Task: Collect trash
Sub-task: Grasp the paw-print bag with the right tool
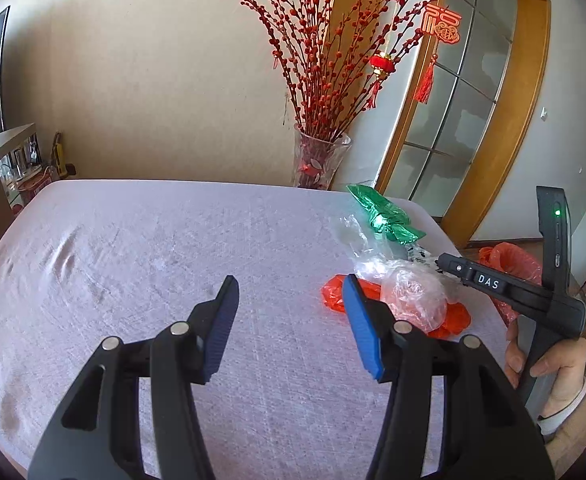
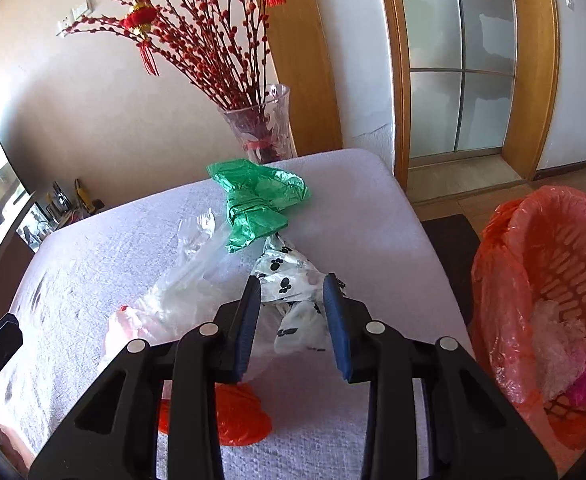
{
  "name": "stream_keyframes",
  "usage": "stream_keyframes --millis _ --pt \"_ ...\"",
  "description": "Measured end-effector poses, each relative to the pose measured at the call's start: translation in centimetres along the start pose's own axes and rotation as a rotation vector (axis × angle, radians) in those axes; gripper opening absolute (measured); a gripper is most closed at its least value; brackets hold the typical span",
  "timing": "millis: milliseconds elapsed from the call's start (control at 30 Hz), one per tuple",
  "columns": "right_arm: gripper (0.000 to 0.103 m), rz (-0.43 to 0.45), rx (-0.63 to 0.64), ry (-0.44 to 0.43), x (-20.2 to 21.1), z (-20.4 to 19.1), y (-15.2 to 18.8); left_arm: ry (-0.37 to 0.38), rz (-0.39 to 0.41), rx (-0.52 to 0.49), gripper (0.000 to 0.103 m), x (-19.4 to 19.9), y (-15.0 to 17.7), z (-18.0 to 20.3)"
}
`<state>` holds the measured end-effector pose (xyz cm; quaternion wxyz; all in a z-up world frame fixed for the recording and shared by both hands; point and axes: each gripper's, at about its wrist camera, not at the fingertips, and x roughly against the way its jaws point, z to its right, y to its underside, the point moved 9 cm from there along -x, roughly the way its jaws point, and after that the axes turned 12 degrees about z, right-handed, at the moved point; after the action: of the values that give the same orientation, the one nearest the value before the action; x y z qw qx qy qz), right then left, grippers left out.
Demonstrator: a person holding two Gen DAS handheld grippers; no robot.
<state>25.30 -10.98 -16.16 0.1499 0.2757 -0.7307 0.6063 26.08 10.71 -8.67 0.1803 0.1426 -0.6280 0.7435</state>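
Hovering your right claw (image 2: 291,285), half-open and empty, over the paw-print bag (image 2: 289,276), you have some trash in the basket (image 2: 509,240) at three o'clock, several bags left.

you're working in bright daylight, and both views are sharp with no motion blur. the light comes from the right, through the frosted door (image 2: 461,60), and it washes out the wall (image 2: 369,64) beside it. glare sits on the green bag (image 2: 253,204) and the clear bag (image 1: 409,292). soft shadows fall on the cloth (image 1: 133,248) under the black fingers (image 1: 221,320). the fisheye bends the door frame (image 1: 529,92) and darkens every corner.
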Motion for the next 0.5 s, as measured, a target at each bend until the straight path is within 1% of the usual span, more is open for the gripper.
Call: stream_keyframes --millis 167,200,267,400,500 --pt "0.032 -0.024 0.027 0.005 -0.3 0.2 0.9 0.007 -0.010 0.004 0.054 -0.4 0.3 0.1" --pt "0.029 -0.026 0.031 0.008 -0.4 0.3 1.0 0.009 -0.012 0.005 0.054 -0.5 0.4 0.1" --pt "0.027 -0.032 0.035 0.017 -0.5 0.5 1.1 0.015 -0.016 0.006 0.054 -0.7 0.6 0.3" --pt "0.015 -0.045 0.039 0.017 -0.6 0.8 1.3 0.026 -0.025 0.003 0.054 -0.8 0.8 1.0" --pt "0.010 -0.047 0.055 0.017 -0.4 0.7 1.5 0.035 -0.027 -0.002 0.054 -0.8 0.9 1.5"
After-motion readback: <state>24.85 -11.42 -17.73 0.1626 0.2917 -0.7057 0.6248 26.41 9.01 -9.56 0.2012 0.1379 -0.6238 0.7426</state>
